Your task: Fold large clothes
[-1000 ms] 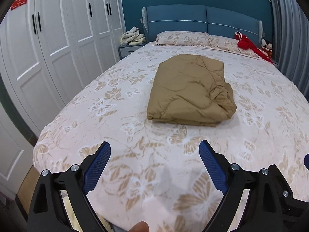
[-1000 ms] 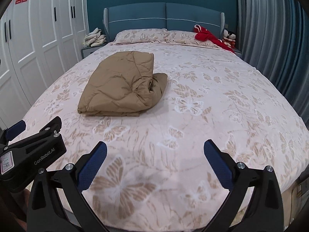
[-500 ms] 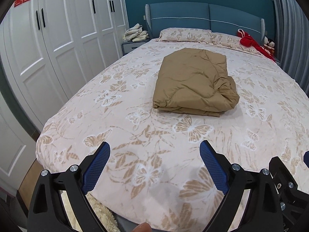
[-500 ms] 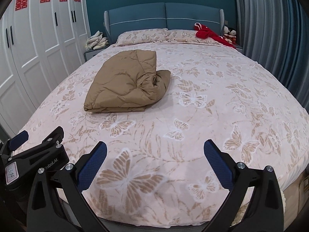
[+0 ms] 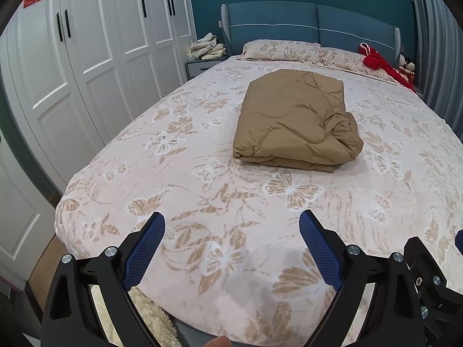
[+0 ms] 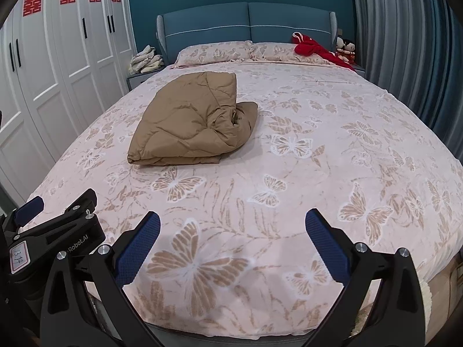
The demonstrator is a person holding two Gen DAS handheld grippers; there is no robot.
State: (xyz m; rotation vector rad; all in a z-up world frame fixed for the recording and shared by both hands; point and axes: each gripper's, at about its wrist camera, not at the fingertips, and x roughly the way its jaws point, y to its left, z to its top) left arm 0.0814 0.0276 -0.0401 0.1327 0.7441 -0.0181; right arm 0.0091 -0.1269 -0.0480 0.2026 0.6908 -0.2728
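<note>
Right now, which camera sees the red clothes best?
The right wrist view: the red clothes lie whole on the pillow. The left wrist view squeezes them against its edge, smaller and bent.

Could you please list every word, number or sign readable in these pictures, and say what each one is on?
"囍": red double-happiness cut-outs, one on each white wardrobe door.
"Robot.AI": white print on the black body of the left hand-held gripper; letters before it are hidden.
"13 14": handwritten on a white label on the same body; the digits are roughly written, so this reading is uncertain.
No other text is readable.
</note>
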